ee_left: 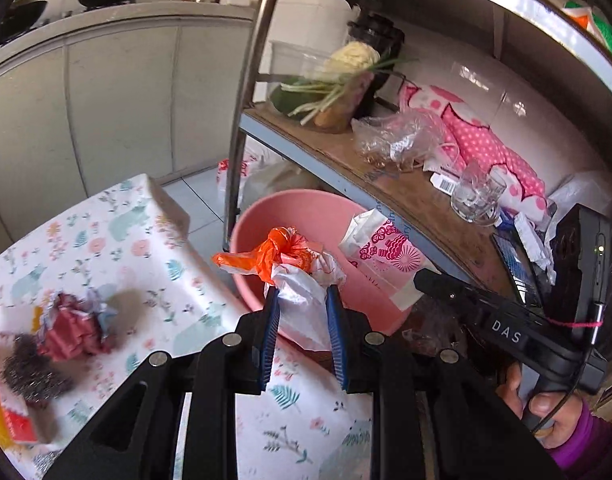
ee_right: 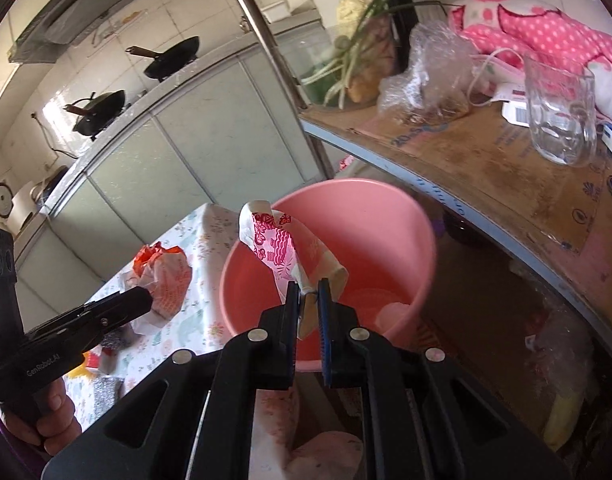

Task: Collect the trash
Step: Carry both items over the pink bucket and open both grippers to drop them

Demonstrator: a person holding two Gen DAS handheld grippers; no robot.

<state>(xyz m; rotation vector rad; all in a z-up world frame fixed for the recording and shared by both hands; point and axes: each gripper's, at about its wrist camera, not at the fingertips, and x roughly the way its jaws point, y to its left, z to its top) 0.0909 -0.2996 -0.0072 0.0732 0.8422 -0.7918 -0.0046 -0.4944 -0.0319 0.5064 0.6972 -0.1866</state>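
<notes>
Your left gripper point(ee_left: 301, 296) clenches a knotted orange-white bag point(ee_left: 293, 268); your right gripper point(ee_right: 309, 292) pinches patterned paper point(ee_right: 277, 246), seemingly above the pink bucket point(ee_right: 386, 200) at twelve o'clock.

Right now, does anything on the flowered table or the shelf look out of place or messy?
Yes. Crumpled red paper and a steel scouring pad lie loose on the flowered table. On the shelf, a crinkled clear plastic bag sits beside an empty glass, with papers scattered around.
</notes>
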